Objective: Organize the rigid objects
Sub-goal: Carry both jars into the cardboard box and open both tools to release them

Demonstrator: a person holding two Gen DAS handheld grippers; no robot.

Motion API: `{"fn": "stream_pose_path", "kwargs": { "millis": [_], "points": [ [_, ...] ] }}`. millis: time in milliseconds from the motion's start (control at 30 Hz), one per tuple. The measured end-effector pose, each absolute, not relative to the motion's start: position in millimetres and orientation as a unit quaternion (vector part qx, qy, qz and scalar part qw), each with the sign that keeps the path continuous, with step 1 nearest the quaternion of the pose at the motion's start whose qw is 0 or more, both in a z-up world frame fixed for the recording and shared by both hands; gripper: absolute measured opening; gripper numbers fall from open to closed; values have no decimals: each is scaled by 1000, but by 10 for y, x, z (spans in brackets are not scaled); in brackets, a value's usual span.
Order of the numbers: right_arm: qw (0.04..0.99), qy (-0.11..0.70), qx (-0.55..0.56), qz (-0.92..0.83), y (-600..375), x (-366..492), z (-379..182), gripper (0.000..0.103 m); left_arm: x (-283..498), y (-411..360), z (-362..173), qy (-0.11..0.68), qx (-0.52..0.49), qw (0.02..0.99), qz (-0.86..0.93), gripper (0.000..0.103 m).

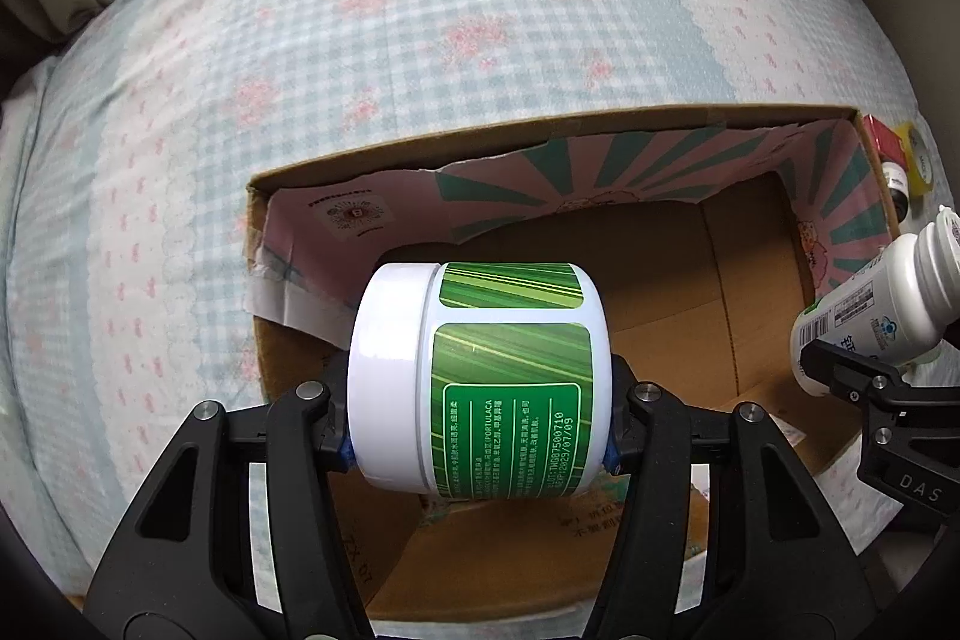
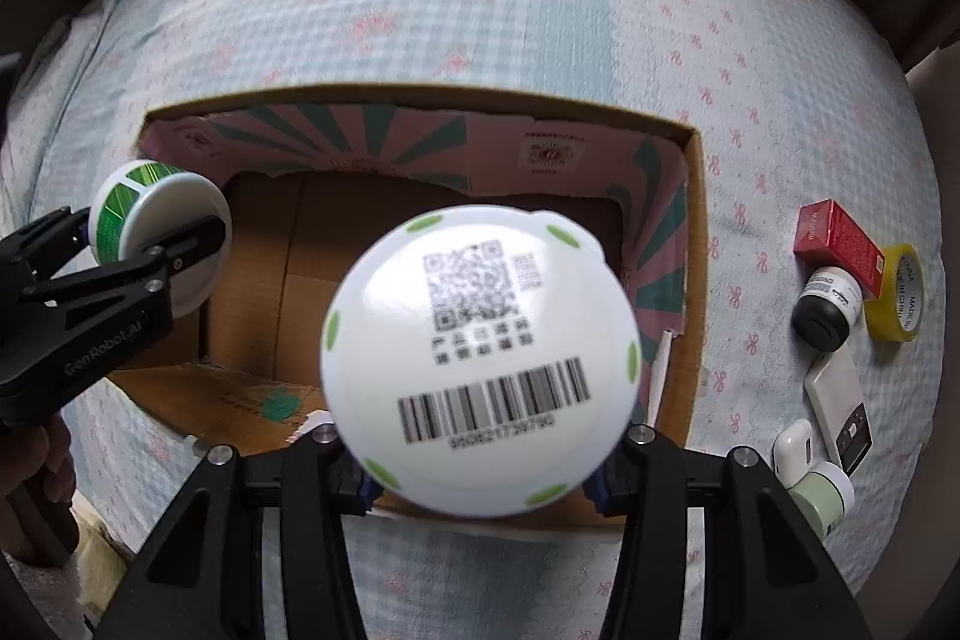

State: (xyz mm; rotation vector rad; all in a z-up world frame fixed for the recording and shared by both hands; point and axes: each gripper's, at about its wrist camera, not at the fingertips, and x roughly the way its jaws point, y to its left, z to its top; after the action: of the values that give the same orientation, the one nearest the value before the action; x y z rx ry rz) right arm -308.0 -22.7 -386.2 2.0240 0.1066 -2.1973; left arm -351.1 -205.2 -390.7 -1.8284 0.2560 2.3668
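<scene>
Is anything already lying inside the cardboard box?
No: in the right wrist view the cardboard box shows only its bare brown floor, while the green-labelled jar and white bottle are held above it.

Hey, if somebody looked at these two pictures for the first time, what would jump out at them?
First, the green-labelled jar lying sideways, clamped in the left gripper above the open cardboard box. Next, the white bottle gripped by the right gripper, its barcoded bottom filling the right wrist view. Then the small clutter on the bedspread right of the box: a red carton and a tape roll.
</scene>
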Motion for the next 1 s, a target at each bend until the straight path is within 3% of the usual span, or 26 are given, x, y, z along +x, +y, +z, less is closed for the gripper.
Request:
{"fn": "stream_pose_path", "kwargs": {
  "millis": [267,300,333,367,400,433,600,1000],
  "points": [
    [76,7,690,-720,-186,-3148,-4082,46,-3526,-1975,-4046,129,-608,81,779,52],
    [78,15,689,-721,-198,-3161,-4086,46,-3530,-1956,-4025,138,-603,82,782,56],
    [80,21,690,-719,-208,-3171,-4093,50,-3531,-1941,-3980,148,-594,81,787,84],
    [82,23,690,-718,-211,-3179,-4090,77,-3528,-1929,-3917,153,-585,86,792,102],
    [90,14,691,-717,-204,-3187,-4081,99,-3517,-1925,-3841,148,-572,96,801,103],
    [100,2,687,-720,-184,-3191,-4050,103,-3512,-1919,-3781,146,-566,105,804,103],
    [93,-22,655,-749,-49,-3117,-3841,103,-3485,-1915,-3605,174,-551,104,810,103],
    [88,5,634,-768,-154,-2925,-3535,103,-3317,-2128,-3373,138,-557,85,815,103]
  ]
}}
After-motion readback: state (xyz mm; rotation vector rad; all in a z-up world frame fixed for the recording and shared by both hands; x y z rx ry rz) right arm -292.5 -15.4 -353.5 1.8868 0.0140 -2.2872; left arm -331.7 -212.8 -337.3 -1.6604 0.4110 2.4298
